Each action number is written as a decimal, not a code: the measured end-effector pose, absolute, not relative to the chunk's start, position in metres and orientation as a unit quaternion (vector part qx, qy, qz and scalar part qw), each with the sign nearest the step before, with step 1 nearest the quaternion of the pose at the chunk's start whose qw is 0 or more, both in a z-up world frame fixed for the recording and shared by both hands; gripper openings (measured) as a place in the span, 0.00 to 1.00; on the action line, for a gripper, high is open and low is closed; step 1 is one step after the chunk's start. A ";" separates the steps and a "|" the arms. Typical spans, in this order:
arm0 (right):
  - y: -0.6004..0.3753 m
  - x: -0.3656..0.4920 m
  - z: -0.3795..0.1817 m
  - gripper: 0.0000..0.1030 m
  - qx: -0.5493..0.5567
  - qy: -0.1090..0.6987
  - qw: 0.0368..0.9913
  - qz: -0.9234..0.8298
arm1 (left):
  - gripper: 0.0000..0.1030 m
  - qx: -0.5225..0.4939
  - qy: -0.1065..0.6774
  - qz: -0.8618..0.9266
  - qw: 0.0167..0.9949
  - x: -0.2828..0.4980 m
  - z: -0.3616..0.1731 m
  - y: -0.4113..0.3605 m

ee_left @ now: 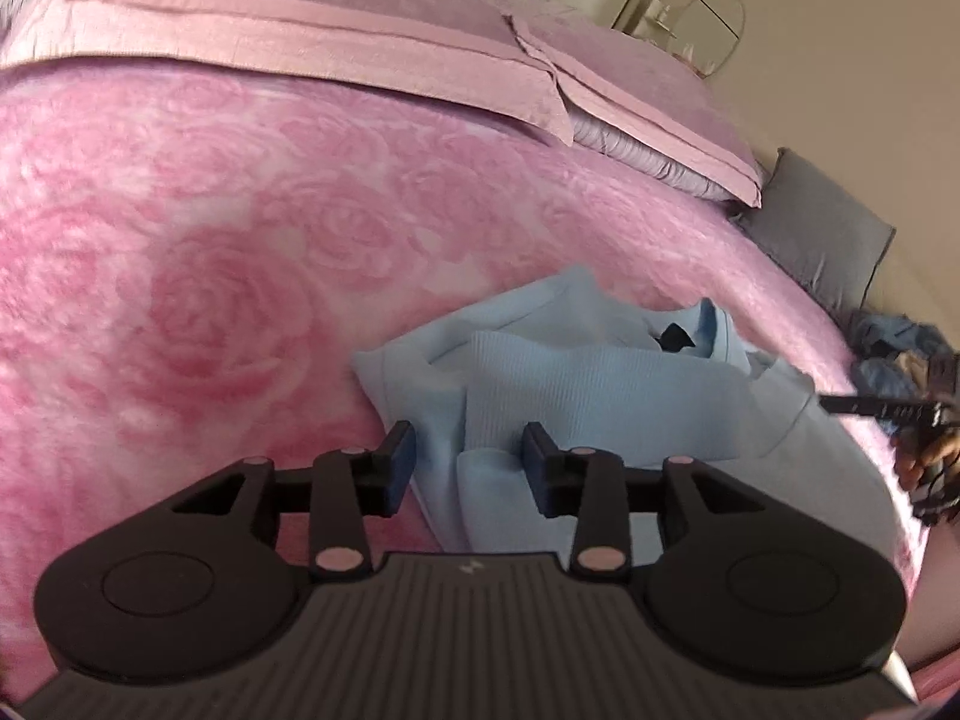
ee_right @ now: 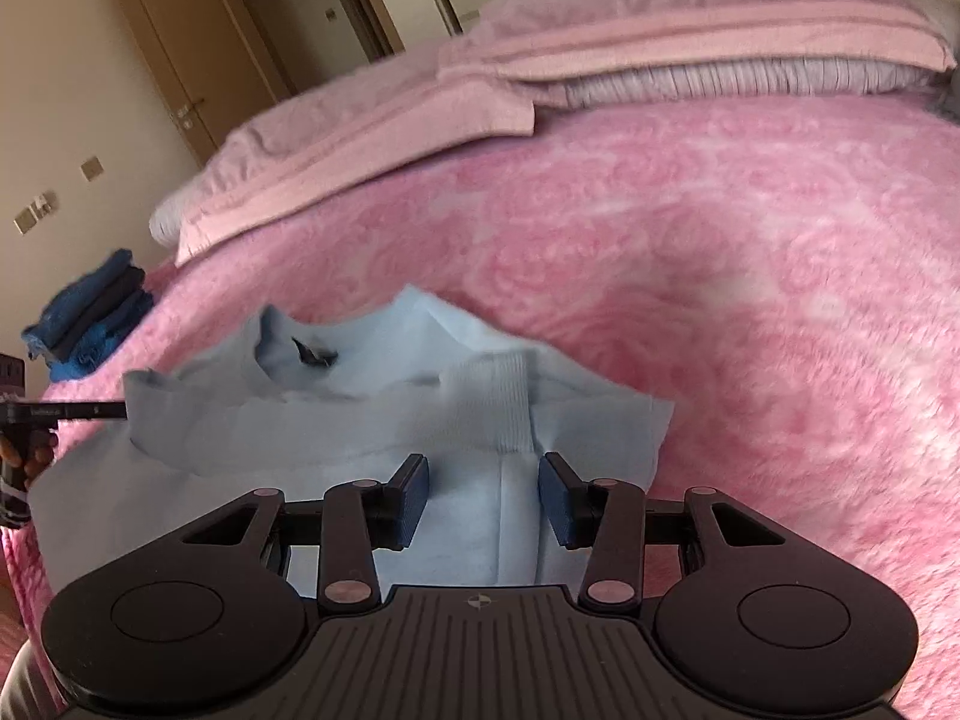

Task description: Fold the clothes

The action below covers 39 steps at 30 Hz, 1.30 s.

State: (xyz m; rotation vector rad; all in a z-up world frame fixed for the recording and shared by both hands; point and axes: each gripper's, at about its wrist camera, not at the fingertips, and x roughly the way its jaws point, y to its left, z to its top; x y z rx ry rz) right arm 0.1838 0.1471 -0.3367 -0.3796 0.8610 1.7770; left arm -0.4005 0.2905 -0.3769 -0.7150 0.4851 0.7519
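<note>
- The light blue sweater (ee_left: 576,372) lies partly folded on the pink rose blanket (ee_left: 210,252), neckline away from the person, ribbed cuffs crossing the body
- Left gripper (ee_left: 469,468) and right gripper (ee_right: 485,501) both stand with fingers apart, gripping nothing, each astride a sleeve edge
- Risk: closing on one layer only could drag the fold askew; the plush blanket may cling and bunch the fabric
- Nearby: pillows (ee_left: 312,24), a stack of folded blue clothes (ee_right: 90,324) at the bed's edge; nothing blocks the sweater
</note>
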 end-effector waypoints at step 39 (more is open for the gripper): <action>0.137 0.174 -0.334 0.13 -0.169 0.332 0.555 0.744 | 0.20 -0.248 0.257 0.371 0.857 -0.393 -0.363 0.254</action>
